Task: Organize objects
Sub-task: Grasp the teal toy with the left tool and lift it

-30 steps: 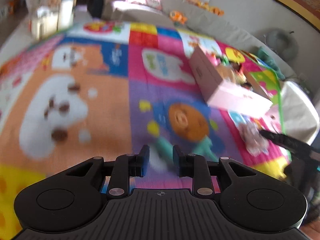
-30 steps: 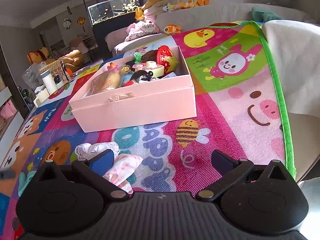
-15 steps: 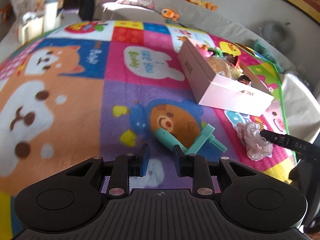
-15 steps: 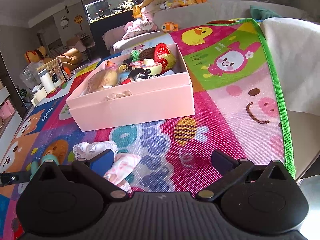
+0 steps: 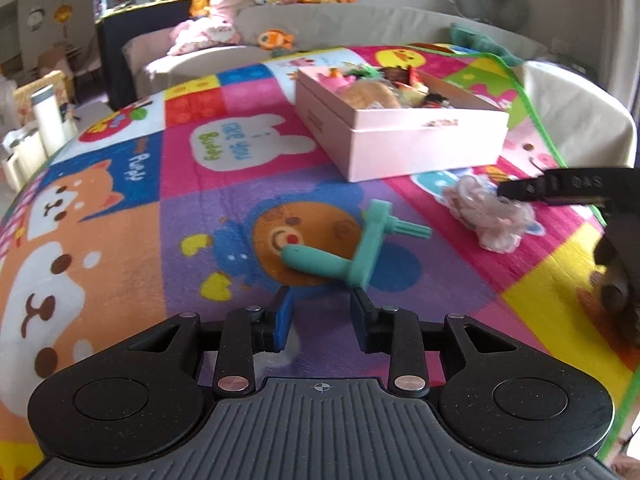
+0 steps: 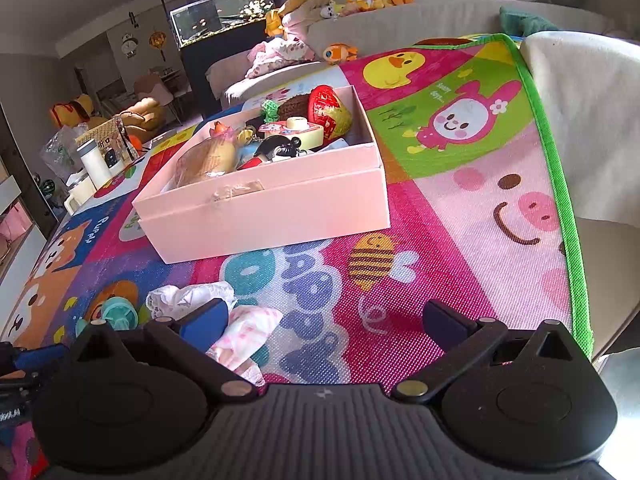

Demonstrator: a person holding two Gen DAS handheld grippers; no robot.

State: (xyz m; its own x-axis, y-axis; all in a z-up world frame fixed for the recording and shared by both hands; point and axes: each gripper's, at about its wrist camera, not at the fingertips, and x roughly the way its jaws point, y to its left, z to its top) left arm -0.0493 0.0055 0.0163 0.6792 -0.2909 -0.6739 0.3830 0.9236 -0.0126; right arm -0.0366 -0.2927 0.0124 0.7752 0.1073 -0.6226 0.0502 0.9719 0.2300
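A teal plastic toy lies on the play mat's bear picture, just ahead of my left gripper. The left gripper is open and empty, with a narrow gap between its fingers. The toy also shows in the right wrist view. A bundle of pink and white cloth lies right of the toy. My right gripper is wide open and empty, its left finger over the cloth. A pink box full of toys stands beyond; it also shows in the left wrist view.
The colourful play mat covers the surface; its green border runs along the right edge, beside a beige cushion. A sofa with plush toys stands at the back. A white bottle and clutter are at the far left.
My left gripper has swung right and come closer to the teal toy, and its fingers stand a little wider apart. The right gripper has barely moved.
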